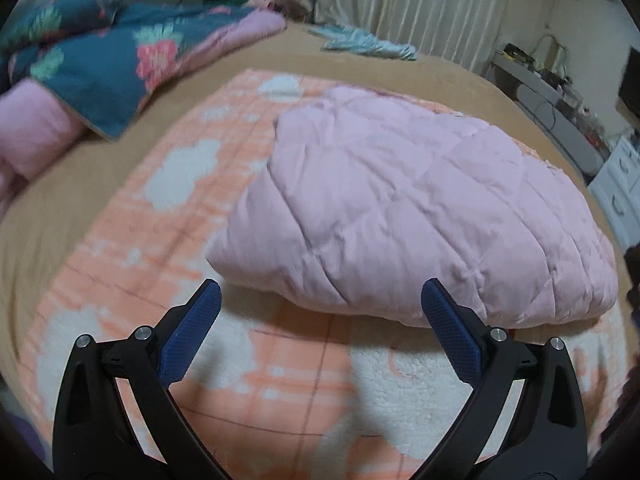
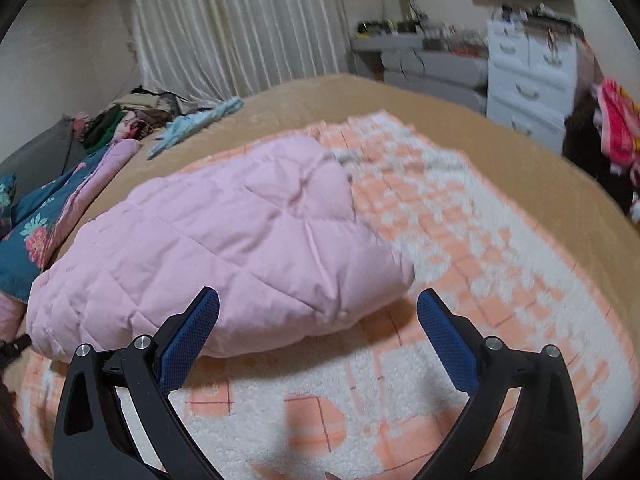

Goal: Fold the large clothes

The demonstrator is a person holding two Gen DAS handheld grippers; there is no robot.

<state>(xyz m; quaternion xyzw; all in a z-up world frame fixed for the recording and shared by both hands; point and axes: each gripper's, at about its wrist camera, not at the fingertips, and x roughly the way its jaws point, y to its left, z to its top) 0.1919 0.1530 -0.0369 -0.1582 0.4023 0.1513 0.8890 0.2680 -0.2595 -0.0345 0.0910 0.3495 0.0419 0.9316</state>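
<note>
A pink quilted garment lies folded into a thick bundle on an orange-and-white fleecy blanket spread over the bed. In the right wrist view the same pink bundle fills the left centre, with the blanket stretching to its right. My left gripper hovers just in front of the bundle's near edge, open, with nothing between its blue pads. My right gripper hangs open as well, just short of the bundle's near right corner, nothing held.
A teal floral quilt with pink lining is heaped at the left of the bed. A light blue cloth lies near the curtain. White drawers and a cluttered grey shelf stand beyond the bed's tan cover.
</note>
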